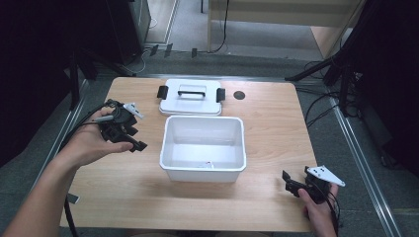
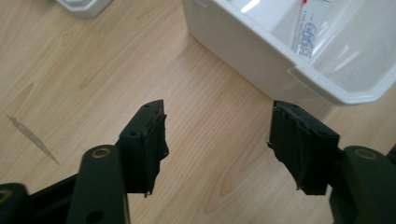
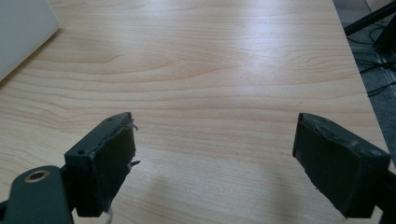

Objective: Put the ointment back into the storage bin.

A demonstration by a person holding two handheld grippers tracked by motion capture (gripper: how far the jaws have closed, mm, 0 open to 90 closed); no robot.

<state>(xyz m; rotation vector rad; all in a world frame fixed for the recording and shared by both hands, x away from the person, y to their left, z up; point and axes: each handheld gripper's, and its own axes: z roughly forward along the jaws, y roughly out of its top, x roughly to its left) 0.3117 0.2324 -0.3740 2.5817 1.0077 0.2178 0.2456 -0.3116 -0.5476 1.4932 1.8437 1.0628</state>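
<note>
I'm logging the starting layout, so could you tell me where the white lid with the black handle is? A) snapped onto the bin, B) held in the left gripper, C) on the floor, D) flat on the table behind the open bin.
D: the lid lies flat on the table just beyond the open white bin, neither gripper touching it.

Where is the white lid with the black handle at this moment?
In the high view the white lid lies flat on the table at its far side, directly behind the open white bin, left of a small dark hole.
</note>
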